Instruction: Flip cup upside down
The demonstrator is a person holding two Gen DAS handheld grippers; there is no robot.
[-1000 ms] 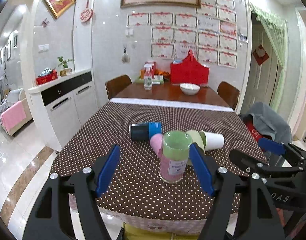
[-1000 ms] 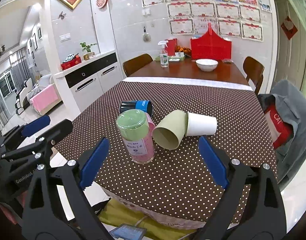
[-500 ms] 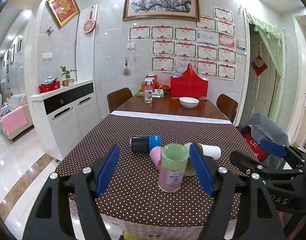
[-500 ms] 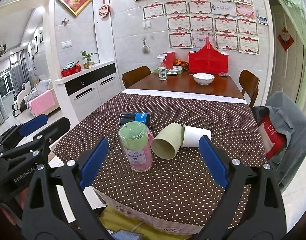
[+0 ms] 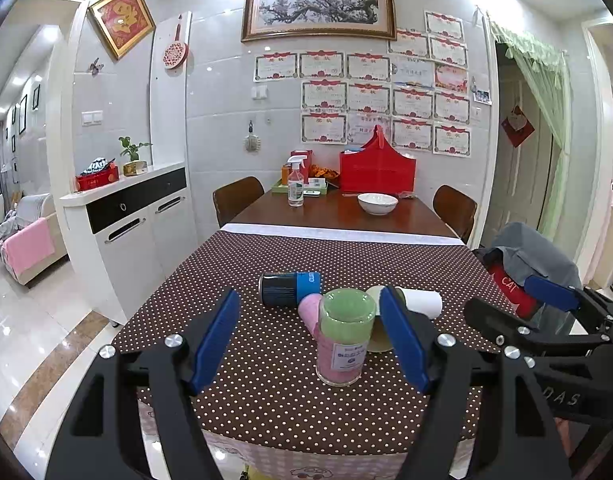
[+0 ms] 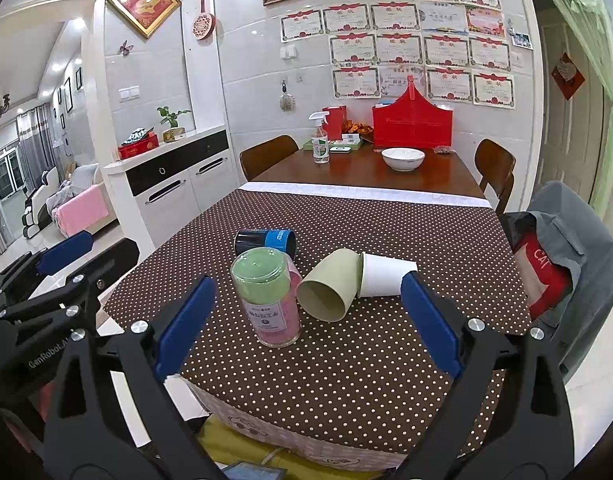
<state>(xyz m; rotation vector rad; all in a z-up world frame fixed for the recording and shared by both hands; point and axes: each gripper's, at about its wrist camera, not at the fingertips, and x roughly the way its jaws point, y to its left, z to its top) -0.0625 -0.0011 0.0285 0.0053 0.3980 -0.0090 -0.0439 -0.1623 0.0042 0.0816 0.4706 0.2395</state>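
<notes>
The pink cup with the green end stands upright just below the middle of the right wrist frame, its long axis vertical and its green end facing up; a white label sits on its side. It reads as already inverted, base uppermost, though whether that green end is a base or a lid I cannot tell. It stands on the brown dotted worktop, near the front edge, probably so that either tool can reach it easily.

Just behind it lie the other cups, all on their sides with long axes roughly level. A pale green cup points its open mouth toward the camera and down to the left. A white cup lies touching it, its closed end toward the right of the frame. A dark cup with a blue band lies behind, across the frame. A second pink cup shows only in the left wrist view, mostly hidden behind the standing one.

The right gripper hangs before the worktop edge, jaws spread wide and holding nothing. The left gripper is likewise wide apart and empty, framing the standing cup without touching it. Judging by this, the lying cups are what remains.
</notes>
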